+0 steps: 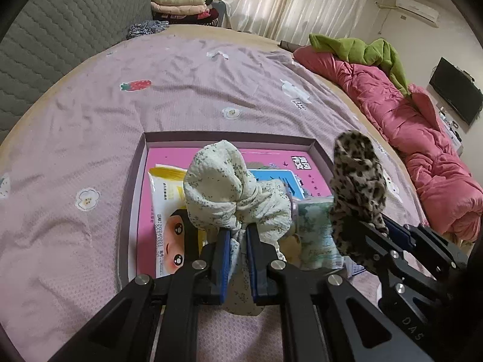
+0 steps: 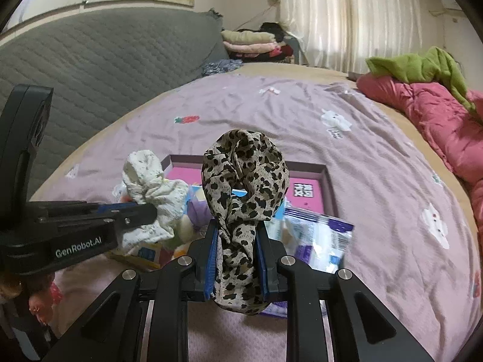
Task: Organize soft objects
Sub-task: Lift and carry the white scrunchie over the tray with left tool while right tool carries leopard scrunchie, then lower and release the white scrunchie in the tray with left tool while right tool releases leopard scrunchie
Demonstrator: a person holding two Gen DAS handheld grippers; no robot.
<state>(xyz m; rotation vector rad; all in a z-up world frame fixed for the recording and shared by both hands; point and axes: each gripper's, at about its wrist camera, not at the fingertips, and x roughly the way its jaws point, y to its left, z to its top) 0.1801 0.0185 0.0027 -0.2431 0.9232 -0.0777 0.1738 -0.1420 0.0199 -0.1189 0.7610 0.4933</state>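
Here the left claw [image 1: 238,235] is clamped tight on a pale floral scrunchie [image 1: 229,193], whose puffed loop stands up just past its fingertips while a tail of cloth hangs down between the jaws. Close on its right, the right claw [image 2: 237,232] is pinched shut on a leopard-print scrunchie [image 2: 244,178], the ring rising upright beyond its tips. Both claws tilt downward over the bed [image 1: 75,157], side by side, above a shallow pink-lined box [image 1: 132,187] that lies ahead of and below them. The left wrist view shows a yellow wipes pack [image 1: 164,205] inside the box under the left claw. The right wrist view alone shows a purple-and-white packet [image 2: 320,238] lying just right of the right claw.
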